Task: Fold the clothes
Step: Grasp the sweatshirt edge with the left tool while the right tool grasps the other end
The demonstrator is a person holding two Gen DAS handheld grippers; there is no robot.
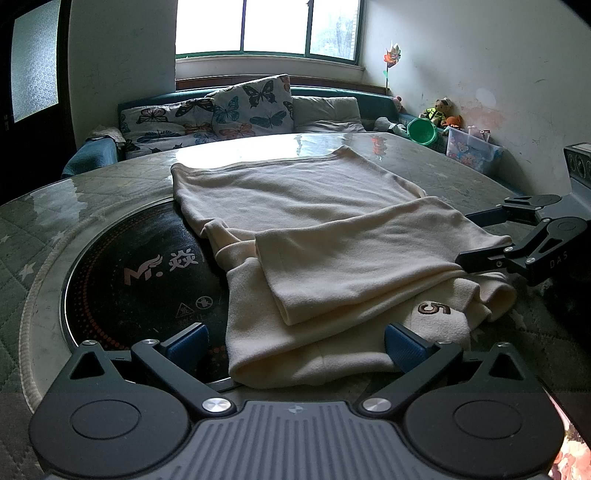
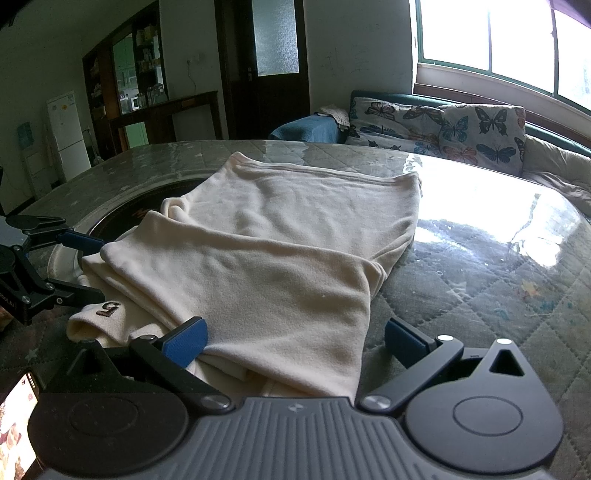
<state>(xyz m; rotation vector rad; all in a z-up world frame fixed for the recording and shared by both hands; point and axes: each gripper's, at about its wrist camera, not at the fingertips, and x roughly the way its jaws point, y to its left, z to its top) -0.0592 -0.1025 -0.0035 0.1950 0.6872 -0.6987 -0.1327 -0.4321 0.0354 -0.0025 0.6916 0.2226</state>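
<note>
One cream garment [image 1: 325, 251] lies between two spread tools: left [image 1: 295, 345], right [image 2: 295, 341].

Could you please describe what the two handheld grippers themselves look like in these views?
Both match. The left gripper and right gripper have a grey ribbed body, black round housings, black linkage arms with silver pivot screws, and textured blue finger pads. White lettering reading DAS marks the right gripper's side. No cables or sleeves show.

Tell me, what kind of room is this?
Most likely a home living room. A sofa with butterfly cushions sits under a window, toys are piled in the corner, and a fridge stands farther back. The cream garment lies on a table with a built-in cooktop.
</note>
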